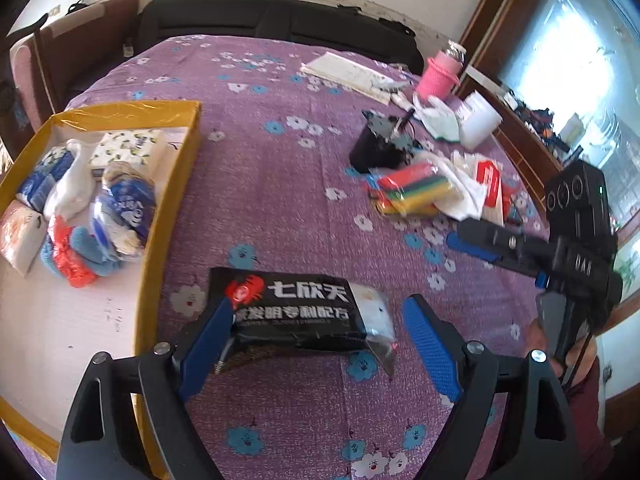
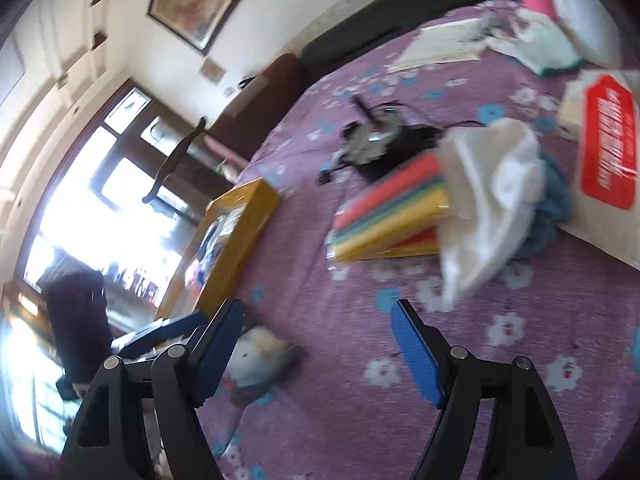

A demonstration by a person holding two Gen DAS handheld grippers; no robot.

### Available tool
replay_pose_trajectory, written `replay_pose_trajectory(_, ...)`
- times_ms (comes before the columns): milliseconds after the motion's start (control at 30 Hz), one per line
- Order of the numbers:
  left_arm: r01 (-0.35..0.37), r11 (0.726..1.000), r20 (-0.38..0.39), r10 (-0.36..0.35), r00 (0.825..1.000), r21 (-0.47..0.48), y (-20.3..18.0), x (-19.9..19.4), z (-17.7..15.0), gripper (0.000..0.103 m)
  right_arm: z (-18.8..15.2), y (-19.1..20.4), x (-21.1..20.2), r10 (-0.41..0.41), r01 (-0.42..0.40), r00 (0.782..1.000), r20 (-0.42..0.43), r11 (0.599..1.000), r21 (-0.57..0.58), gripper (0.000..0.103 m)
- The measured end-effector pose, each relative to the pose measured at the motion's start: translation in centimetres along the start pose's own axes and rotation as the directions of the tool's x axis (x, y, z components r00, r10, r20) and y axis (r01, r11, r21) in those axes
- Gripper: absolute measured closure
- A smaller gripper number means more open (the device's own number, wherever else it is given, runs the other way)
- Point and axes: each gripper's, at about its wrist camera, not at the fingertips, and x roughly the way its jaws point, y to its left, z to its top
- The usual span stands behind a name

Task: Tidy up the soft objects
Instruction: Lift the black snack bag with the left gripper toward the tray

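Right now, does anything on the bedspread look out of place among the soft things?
Yes: a black device with wires lies on the purple bedspread beside the coloured sponge pack and white cloth; it is hard, not soft.

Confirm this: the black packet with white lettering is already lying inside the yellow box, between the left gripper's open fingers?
Not quite. The black packet lies on the purple floral bedspread, outside the yellow box, between the left gripper's open fingers. The left wrist view shows it.
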Motion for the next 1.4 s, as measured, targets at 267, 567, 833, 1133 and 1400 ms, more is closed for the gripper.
replay_pose_trajectory(267, -0.068, 0.997, -0.028, 0.069, 0.997, 0.026, -1.0, 2.4, 0.0, 0.013, 0.8, -1.8, -4.0, -0.065, 0.051, 0.984, 0.165, 0.995, 0.088, 0.021)
replay_pose_trajectory(567, -0.012, 0.963, 0.041, 0.001, 0.999, 0.27, -5.4, 1.5, 0.0, 0.013, 0.5, -4.6, -10.2, -0.218, 0.143, 0.911, 0.351, 0.963, 0.227, 0.018)
replay_pose_trajectory(833, 0.015, 0.996, -0.012, -0.014, 1.0, 0.088, -2.9, 1.4, -1.4, 0.013, 0.7, -5.5, -11.3, -0.27, 0.165, 0.891, 0.365, 0.941, 0.294, 0.018)
replay_pose_trajectory(1133, -0.011, 0.987, -0.041, 0.017, 0.999, 0.159, -7.2, 4.5, -1.6, 0.005, -0.1, -4.3, -13.0, -0.474, 0.351, 0.77, 0.426, 0.873, 0.338, 0.018)
replay_pose_trajectory(1400, 0.005, 0.959, -0.061, 0.013, 0.998, 0.284, -7.9, 4.9, -2.3, 0.062, -0.7, -6.4, -14.5, -0.562, 0.379, 0.715, 0.417, 0.812, 0.444, 0.018)
